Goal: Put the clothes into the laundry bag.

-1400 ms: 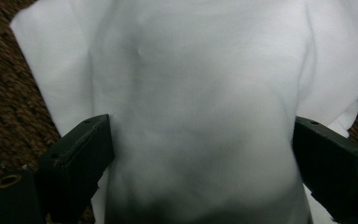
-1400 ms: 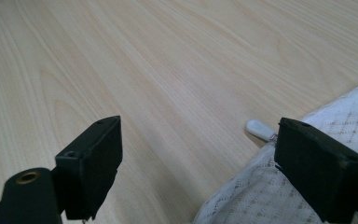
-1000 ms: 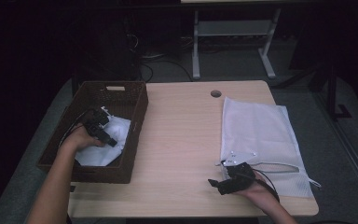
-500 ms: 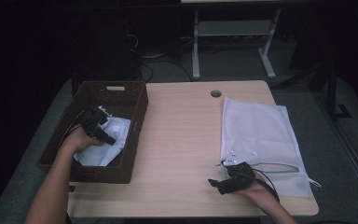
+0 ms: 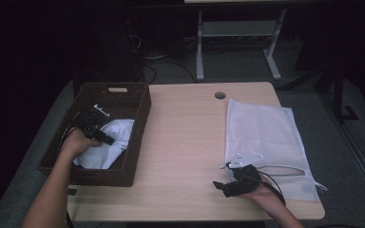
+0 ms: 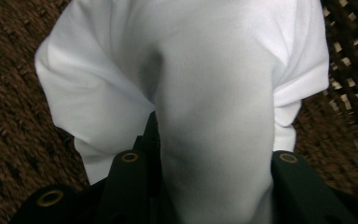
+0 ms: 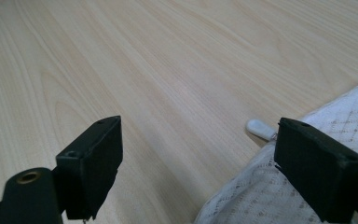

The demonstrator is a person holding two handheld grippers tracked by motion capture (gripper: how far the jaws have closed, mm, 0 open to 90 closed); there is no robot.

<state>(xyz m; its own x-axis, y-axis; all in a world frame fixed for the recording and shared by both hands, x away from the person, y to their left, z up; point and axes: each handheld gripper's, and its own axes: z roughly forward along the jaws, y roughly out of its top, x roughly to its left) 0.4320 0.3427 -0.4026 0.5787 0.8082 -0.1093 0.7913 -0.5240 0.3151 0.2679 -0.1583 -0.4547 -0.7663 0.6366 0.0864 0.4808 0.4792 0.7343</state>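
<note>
The left gripper (image 5: 105,138), inside the brown wicker basket (image 5: 138,142), had its jaws clamped on a fold of the white T-shirt (image 6: 205,93), which lay bunched on the basket floor. The right gripper (image 5: 222,186) rested near the front edge of the wooden table (image 5: 180,142), jaws spread wide and empty, just beside the white mesh laundry bag (image 5: 266,133) and its zipper pull (image 7: 260,128).

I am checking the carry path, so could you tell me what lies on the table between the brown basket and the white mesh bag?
Bare tabletop, per the high view, between basket and mesh bag.
</note>
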